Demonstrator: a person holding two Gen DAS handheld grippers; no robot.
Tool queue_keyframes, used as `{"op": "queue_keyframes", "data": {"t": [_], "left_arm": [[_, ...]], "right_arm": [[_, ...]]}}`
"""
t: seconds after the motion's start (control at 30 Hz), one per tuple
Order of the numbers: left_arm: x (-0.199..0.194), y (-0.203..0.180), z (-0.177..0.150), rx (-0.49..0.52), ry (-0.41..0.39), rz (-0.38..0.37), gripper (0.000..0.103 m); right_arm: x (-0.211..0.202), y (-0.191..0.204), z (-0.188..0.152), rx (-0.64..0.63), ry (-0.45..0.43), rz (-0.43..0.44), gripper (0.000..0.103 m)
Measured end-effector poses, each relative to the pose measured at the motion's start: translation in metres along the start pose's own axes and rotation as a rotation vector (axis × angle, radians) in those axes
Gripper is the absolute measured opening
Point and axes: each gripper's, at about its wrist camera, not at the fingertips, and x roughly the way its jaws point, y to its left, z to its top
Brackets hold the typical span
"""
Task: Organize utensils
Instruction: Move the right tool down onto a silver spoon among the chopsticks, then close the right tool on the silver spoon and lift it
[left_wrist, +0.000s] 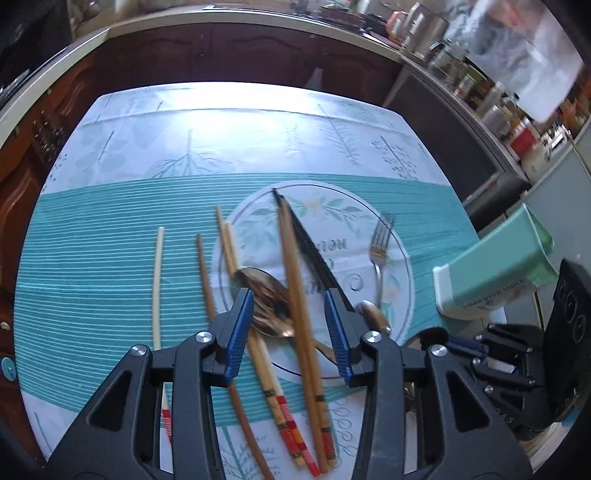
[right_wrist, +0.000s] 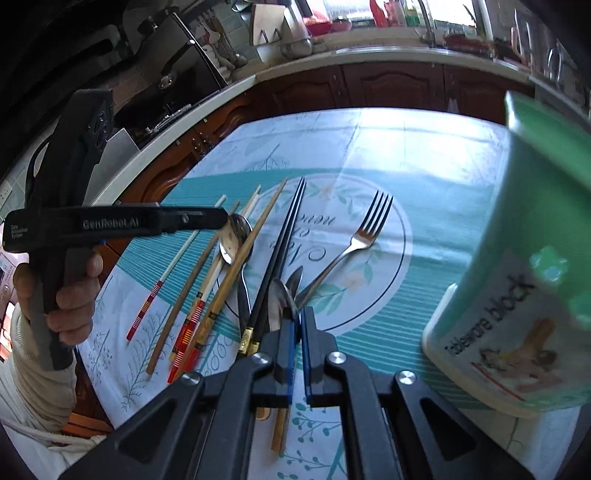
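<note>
My left gripper (left_wrist: 290, 328) hangs open over the utensil pile on the round placemat (left_wrist: 332, 221). A metal spoon (left_wrist: 266, 299) and brown wooden chopsticks (left_wrist: 295, 280) lie between its fingers. Black chopsticks (left_wrist: 314, 254) and a fork (left_wrist: 380, 251) lie to the right. In the right wrist view, my right gripper (right_wrist: 298, 350) is shut with only a thin slit. Under it lies a wooden-handled spoon (right_wrist: 282, 301), and nothing shows between the pads. A green tableware block (right_wrist: 517, 295) is tilted at the right.
A cream chopstick with red bands (left_wrist: 158, 280) and a thin brown one (left_wrist: 205, 280) lie to the left on the teal striped cloth (left_wrist: 92, 258). A hand (right_wrist: 74, 291) holds the left gripper's handle. Wooden cabinets (right_wrist: 388, 88) and a cluttered counter stand behind the table.
</note>
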Motion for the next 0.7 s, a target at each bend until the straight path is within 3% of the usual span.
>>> {"op": "queue_keyframes", "data": {"t": [0.4,0.7], "left_arm": [[0.01,-0.02,-0.037,0.046,0.076,0.043,0.037],[0.013,-0.017,-0.044,0.054,0.09,0.061,0.037]], "right_arm": [[0.004,0.007,0.001,-0.033,0.01,-0.022,0.003],[-0.018,0.018,0.002,-0.064,-0.059,-0.037,0.003]]}}
